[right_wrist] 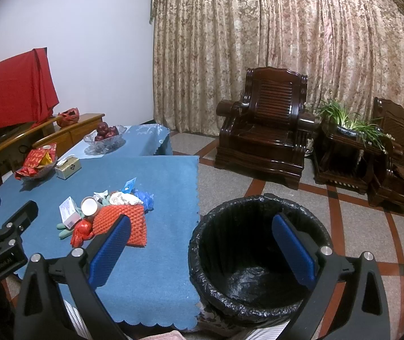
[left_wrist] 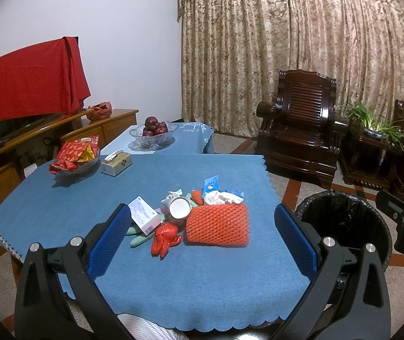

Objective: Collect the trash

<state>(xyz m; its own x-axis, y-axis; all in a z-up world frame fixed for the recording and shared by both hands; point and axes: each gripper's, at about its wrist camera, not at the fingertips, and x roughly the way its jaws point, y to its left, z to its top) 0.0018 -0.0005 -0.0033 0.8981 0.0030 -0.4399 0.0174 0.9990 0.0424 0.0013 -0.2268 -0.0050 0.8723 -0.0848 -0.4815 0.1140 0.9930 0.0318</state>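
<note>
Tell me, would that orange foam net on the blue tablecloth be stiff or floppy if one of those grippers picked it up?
Probably floppy: the orange foam net is open mesh lying slightly buckled on the tablecloth, so it would likely sag and squash between the fingers. It looks light for its bulk, and its bumpy texture suggests it should not slip easily.

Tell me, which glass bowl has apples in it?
The far glass bowl on the smaller table; the nearer bowl beside the tissue box holds red snack packets.

Bare blue tablecloth (left_wrist: 190,277) lies open before the heaped litter. The black-lined round bin (right_wrist: 202,257) stands unobstructed just beside the table edge, mouth open.
</note>
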